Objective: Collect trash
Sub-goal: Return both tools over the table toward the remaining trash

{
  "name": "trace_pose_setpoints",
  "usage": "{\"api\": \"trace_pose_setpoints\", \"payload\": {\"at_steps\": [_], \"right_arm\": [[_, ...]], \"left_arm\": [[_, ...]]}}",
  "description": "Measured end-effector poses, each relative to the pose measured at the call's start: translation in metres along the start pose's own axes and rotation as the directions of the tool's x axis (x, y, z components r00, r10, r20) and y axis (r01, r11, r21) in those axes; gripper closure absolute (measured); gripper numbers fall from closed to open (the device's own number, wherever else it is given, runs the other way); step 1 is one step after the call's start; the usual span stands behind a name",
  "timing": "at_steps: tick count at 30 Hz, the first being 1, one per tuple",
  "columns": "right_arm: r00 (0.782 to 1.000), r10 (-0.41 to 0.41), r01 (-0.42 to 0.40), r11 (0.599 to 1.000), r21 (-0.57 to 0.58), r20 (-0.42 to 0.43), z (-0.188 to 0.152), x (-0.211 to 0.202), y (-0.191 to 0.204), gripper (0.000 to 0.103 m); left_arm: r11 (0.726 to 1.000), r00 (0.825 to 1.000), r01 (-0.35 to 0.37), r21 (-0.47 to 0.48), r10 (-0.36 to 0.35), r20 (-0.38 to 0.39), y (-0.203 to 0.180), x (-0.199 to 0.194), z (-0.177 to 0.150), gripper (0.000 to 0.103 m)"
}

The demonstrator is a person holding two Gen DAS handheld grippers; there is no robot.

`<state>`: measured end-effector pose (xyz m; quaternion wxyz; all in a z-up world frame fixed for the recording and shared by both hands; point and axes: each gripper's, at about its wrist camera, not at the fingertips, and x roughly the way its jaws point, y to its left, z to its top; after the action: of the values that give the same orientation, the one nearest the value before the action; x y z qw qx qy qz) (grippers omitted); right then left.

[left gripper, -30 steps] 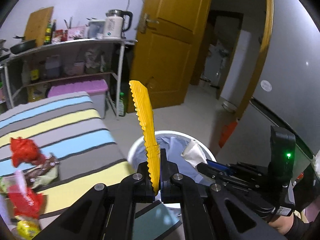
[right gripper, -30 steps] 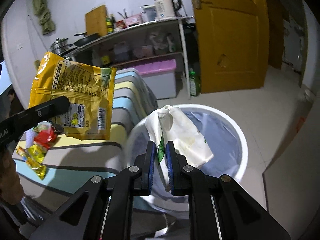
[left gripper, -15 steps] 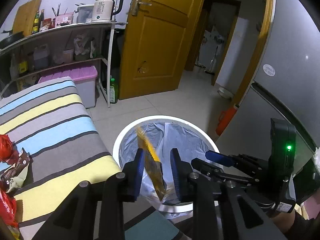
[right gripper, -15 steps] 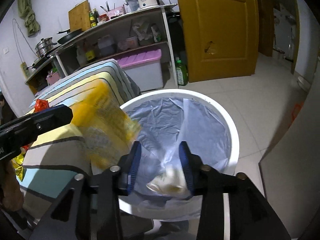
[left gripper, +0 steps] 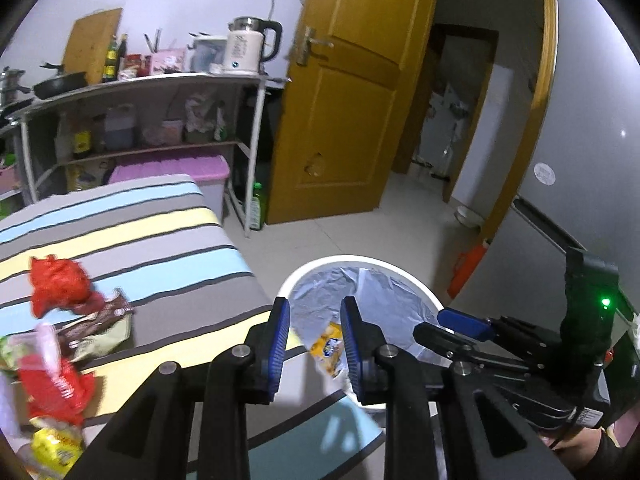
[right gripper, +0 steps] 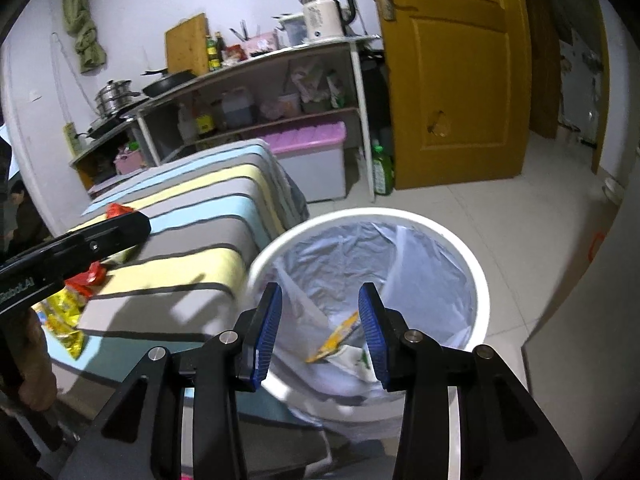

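Observation:
A white trash bin [right gripper: 482, 280] lined with a grey bag stands beside the striped table [right gripper: 208, 216]. A yellow snack packet [right gripper: 338, 334] and a white wrapper [right gripper: 358, 360] lie inside it. My right gripper [right gripper: 320, 332] is open and empty above the bin. My left gripper [left gripper: 312, 336] is open and empty at the table's edge, the bin [left gripper: 304, 272] and the packet [left gripper: 330, 346] beyond it. Red, brown and yellow wrappers [left gripper: 60, 284] lie on the table [left gripper: 152, 236] at left.
A shelf rack [left gripper: 248, 120] with a kettle, pans and bottles stands behind the table. A purple-lidded box [left gripper: 176, 164] sits under it. A yellow door [left gripper: 340, 112] is ajar. A grey fridge [left gripper: 592, 128] stands at right.
Both grippers opened. The yellow packet fell from the left gripper and the white wrapper from the right, both into the bin. The left gripper swung back toward the table.

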<state>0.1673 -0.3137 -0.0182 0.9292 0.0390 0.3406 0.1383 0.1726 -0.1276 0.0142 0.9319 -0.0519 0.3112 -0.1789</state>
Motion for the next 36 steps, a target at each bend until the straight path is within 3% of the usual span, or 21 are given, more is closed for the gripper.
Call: {"api": "trace_pose_setpoints", "payload": {"at_steps": [7,19,36], "right_arm": [[0.998,0.062,-0.061,0.996,-0.071,0.021,-0.002,-0.021,0.044,0.062],[0.987,0.160,-0.152,0.971,-0.186,0.024,-0.013,-0.044,0.112,0.062],[0.965,0.259,-0.260,0.928,-0.267,-0.039,-0.033,-0.043,0.167,0.062]], "left_arm": [[0.996,0.995,-0.086,0.015,0.085,0.050,0.012,-0.047,-0.013,0.077],[0.983,0.977,-0.179,-0.047,0.184,0.105,0.049,-0.124,-0.046,0.077],[0.942,0.939,-0.305,-0.142,0.322,0.118,0.101,-0.187,-0.081,0.077]]}}
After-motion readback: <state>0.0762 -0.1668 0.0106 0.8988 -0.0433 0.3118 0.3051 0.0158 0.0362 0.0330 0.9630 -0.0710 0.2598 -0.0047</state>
